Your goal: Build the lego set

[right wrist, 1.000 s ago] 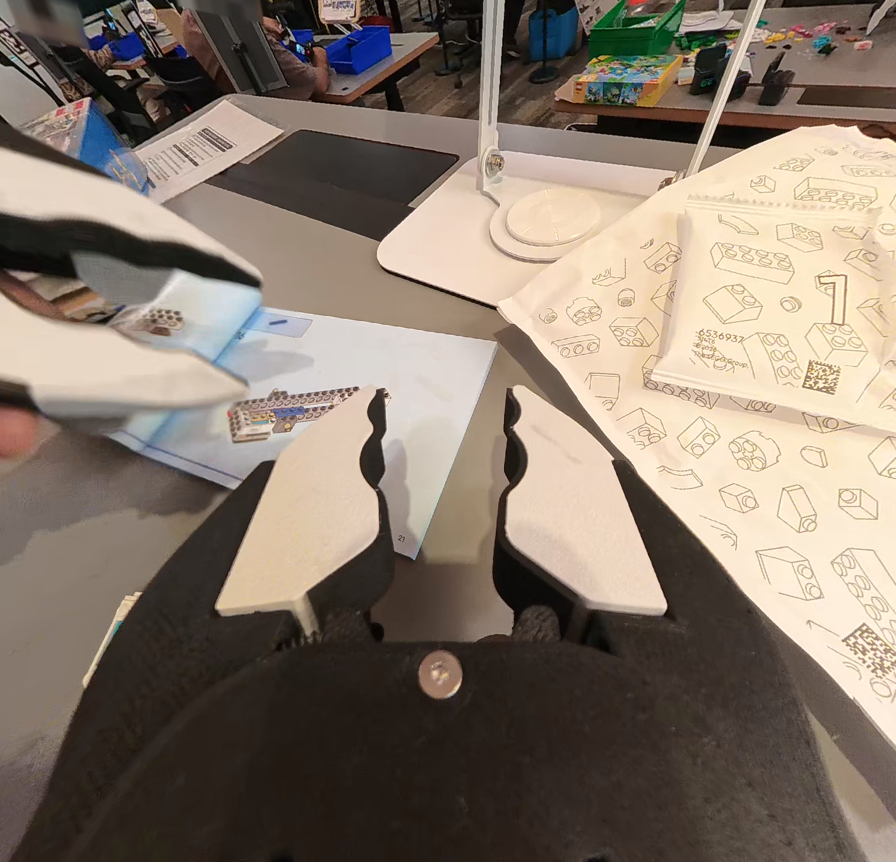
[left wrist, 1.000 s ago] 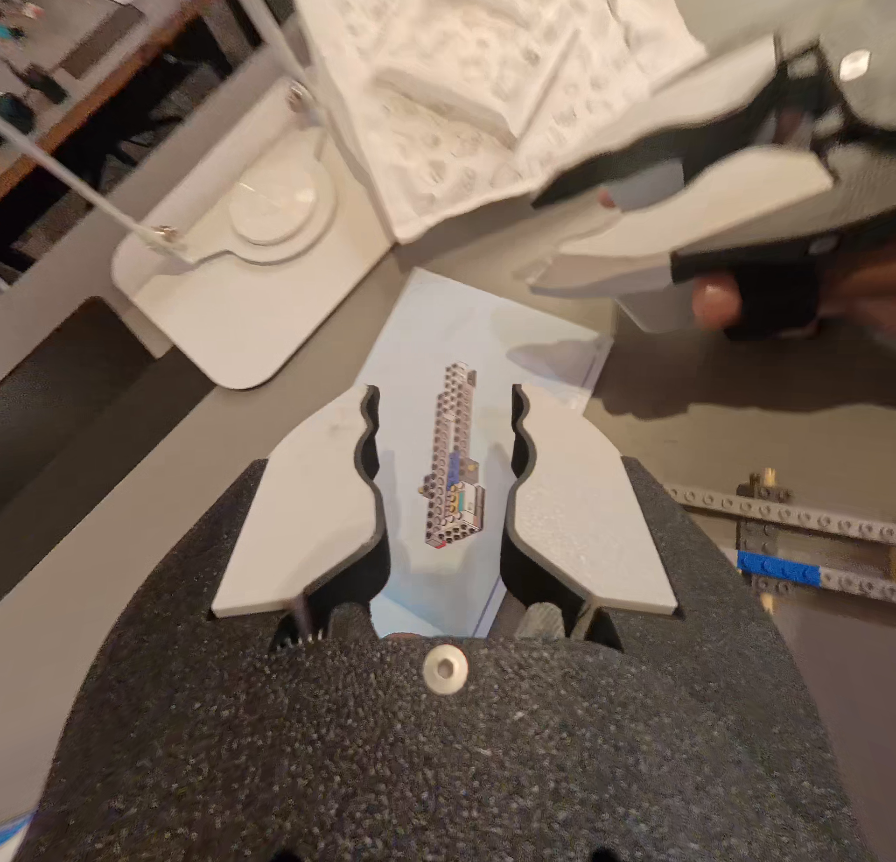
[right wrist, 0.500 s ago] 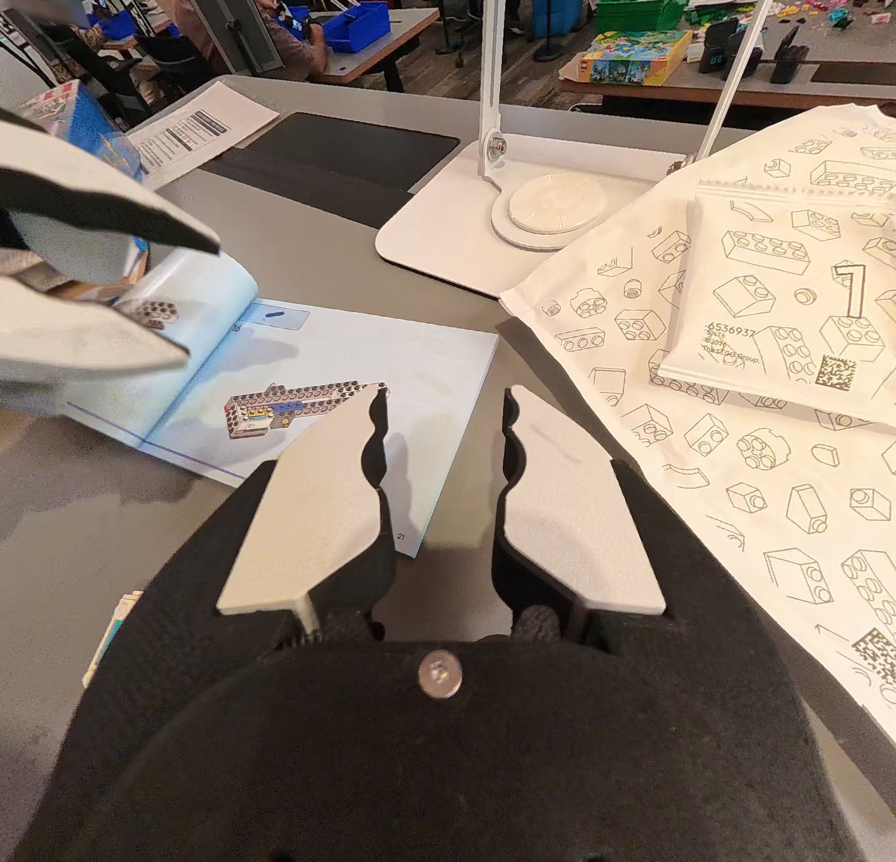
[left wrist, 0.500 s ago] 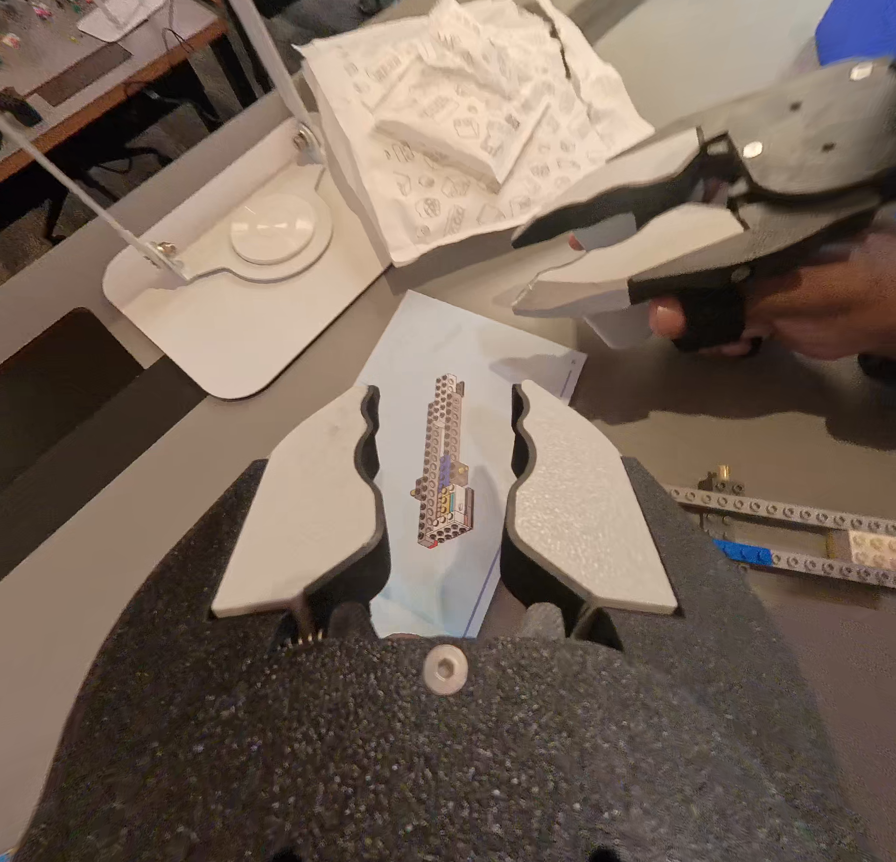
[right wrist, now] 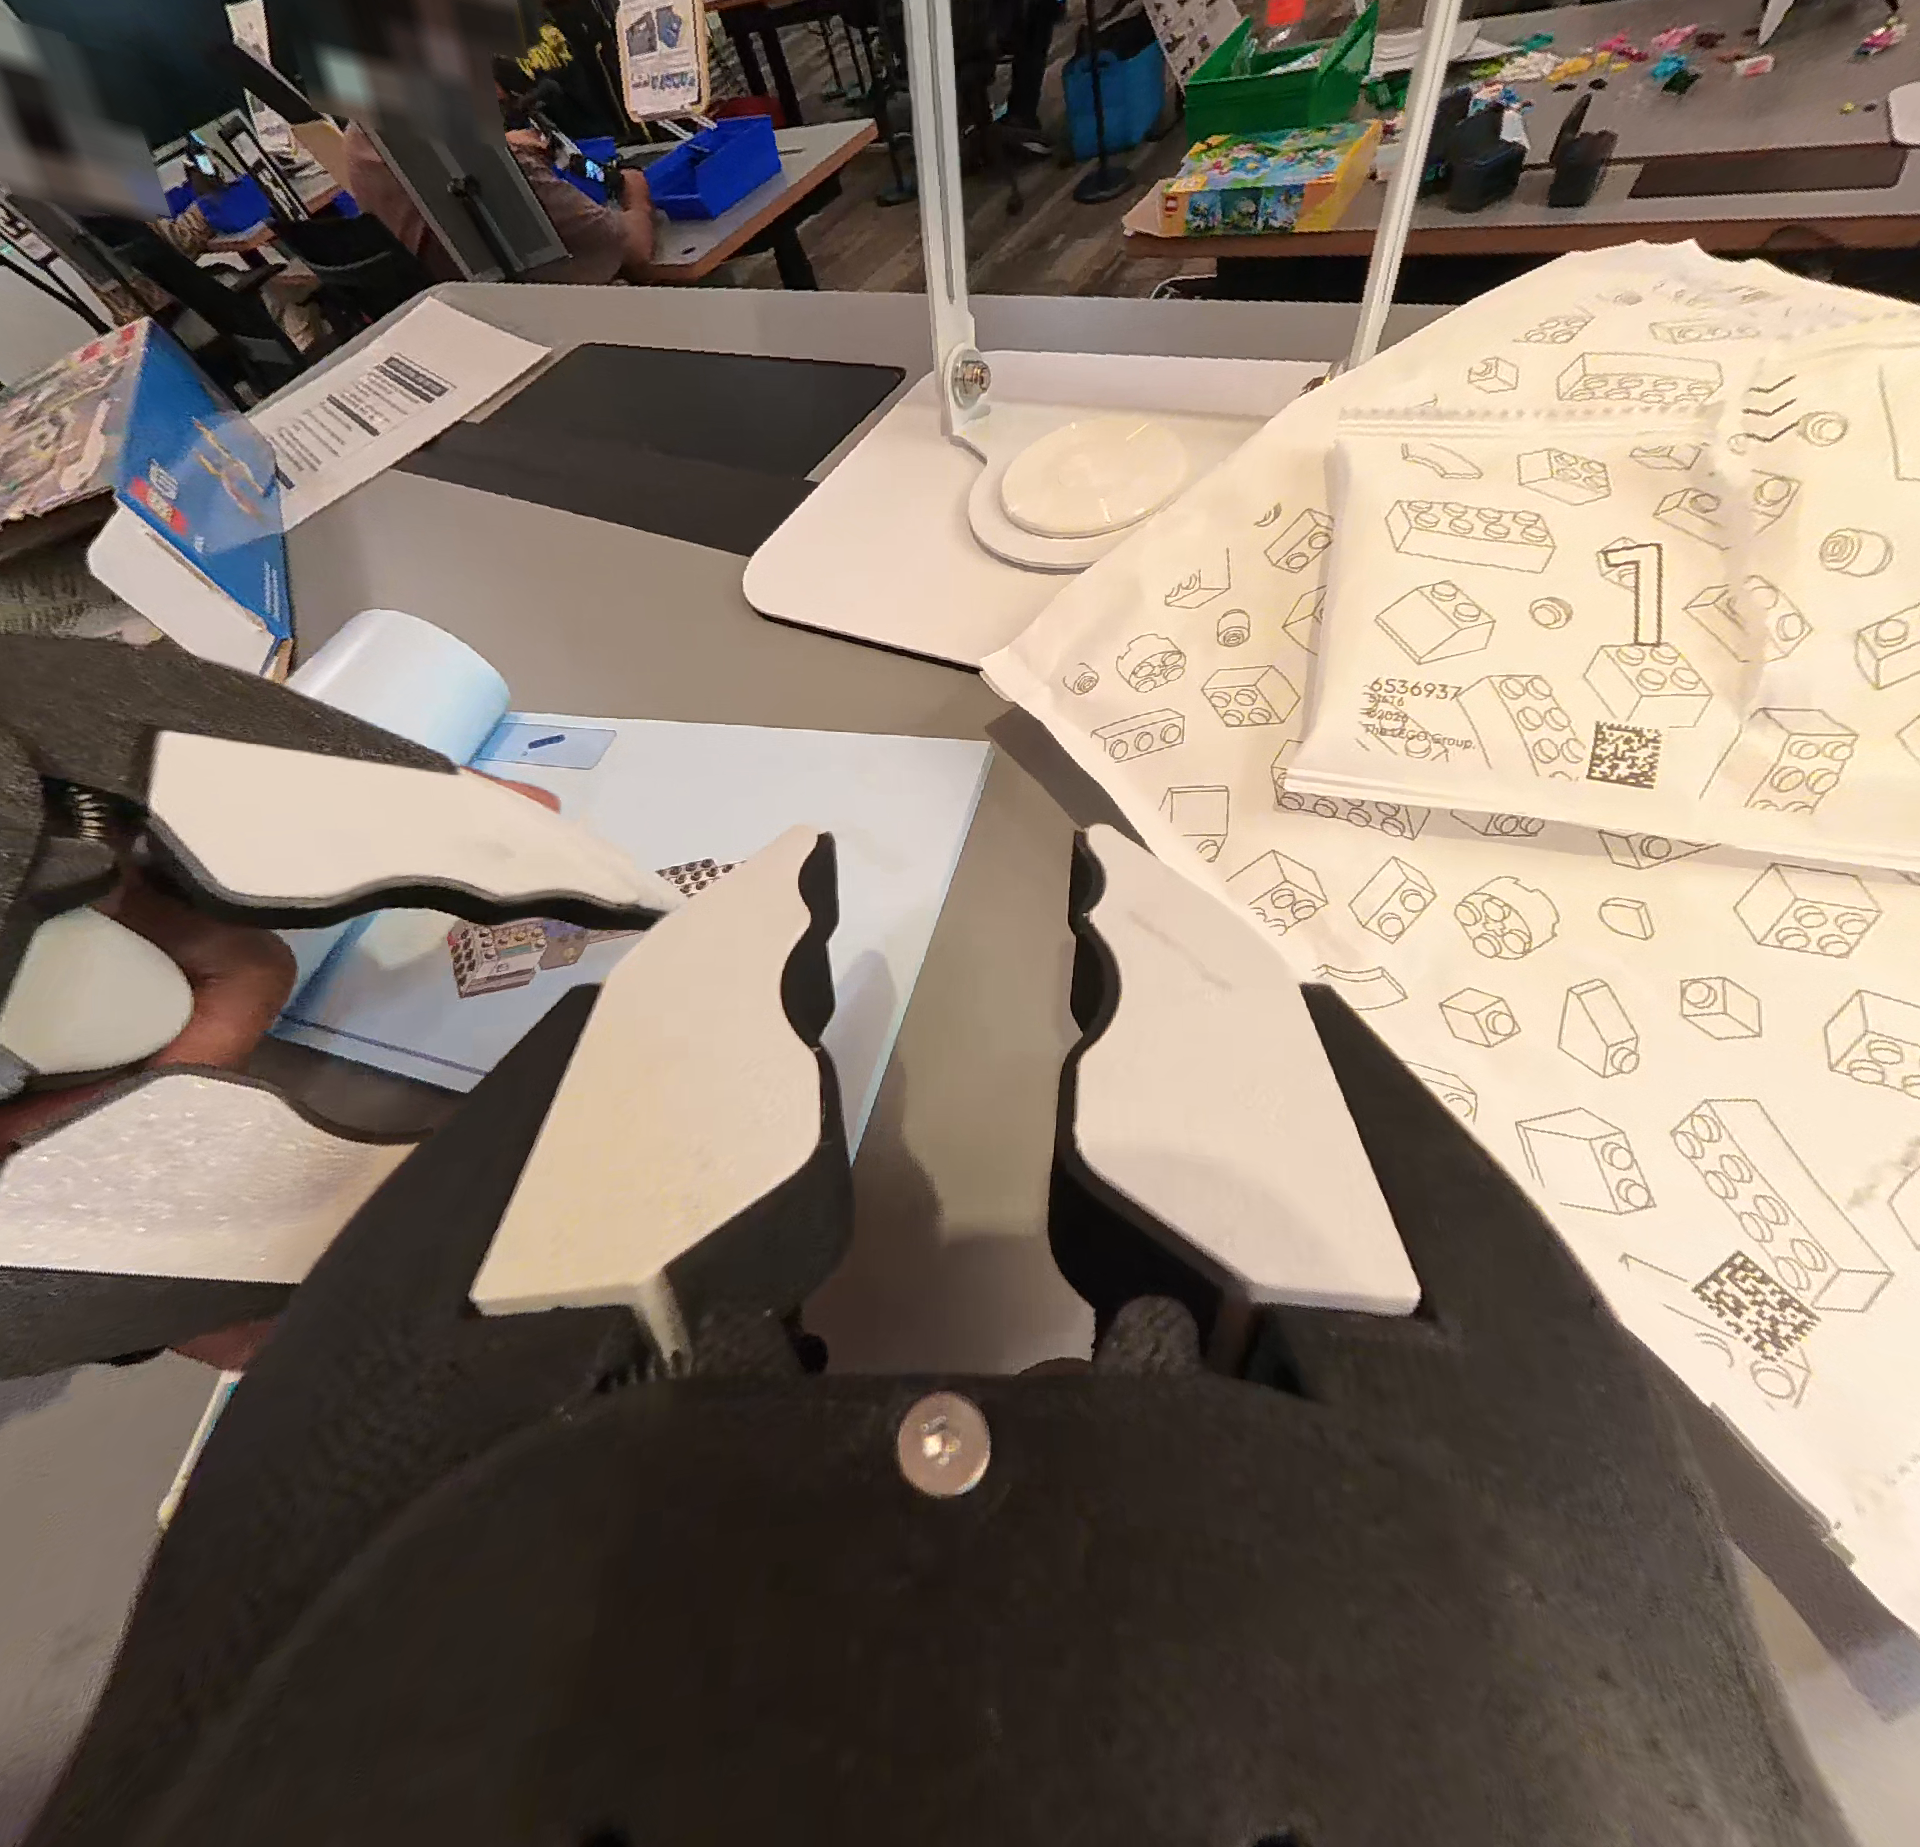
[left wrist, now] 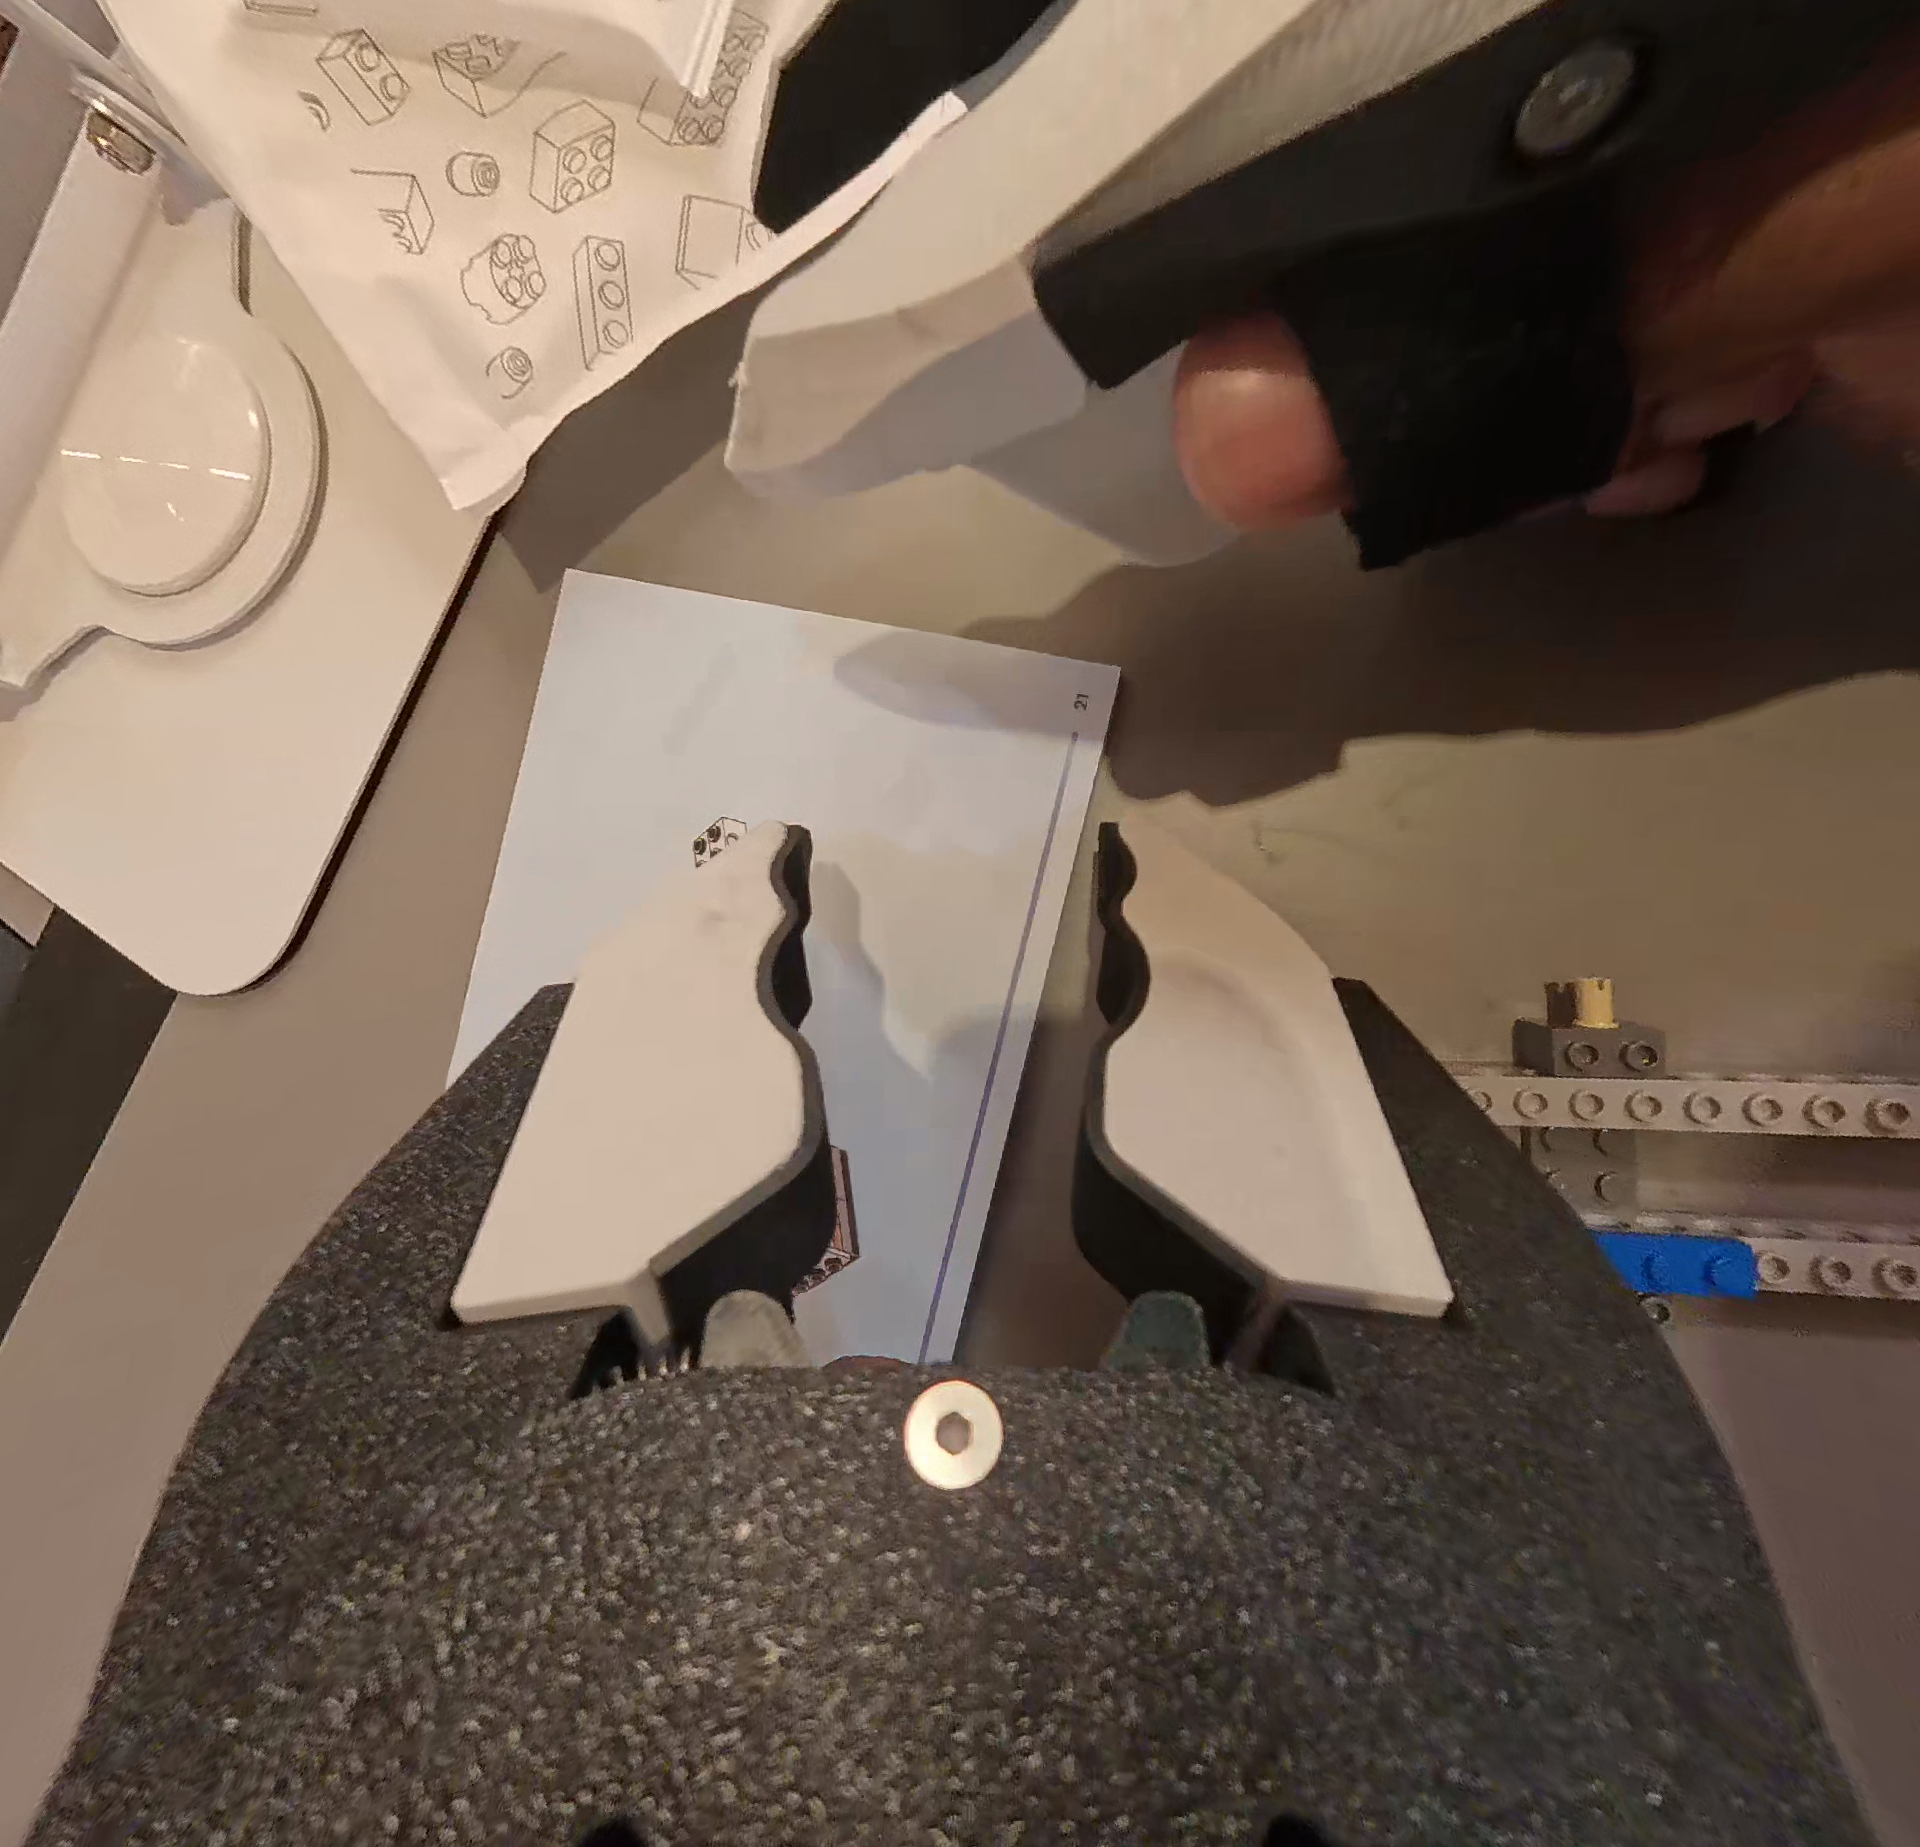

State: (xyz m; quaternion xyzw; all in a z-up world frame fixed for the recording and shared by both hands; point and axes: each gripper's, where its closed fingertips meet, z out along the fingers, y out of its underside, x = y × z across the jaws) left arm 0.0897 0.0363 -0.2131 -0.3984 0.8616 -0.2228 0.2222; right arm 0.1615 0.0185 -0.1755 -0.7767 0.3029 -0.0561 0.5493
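- Left gripper (left wrist: 951, 841) hovers with jaws apart and nothing between them, low over the pale blue instruction booklet (left wrist: 790, 737) — its open page lies dead ahead at 12 o'clock, long edge running away from the fingers.
- Right gripper (right wrist: 951, 847), likewise spread and empty, sits over the booklet's right edge; the page lies toward 10 o'clock.
- Printed paper bags (right wrist: 1558, 862) crowd 2 o'clock — white lamp base (right wrist: 883, 550) at 12.
- Grey brick assembly (left wrist: 1714, 1111) lies at the left gripper's 3 o'clock.
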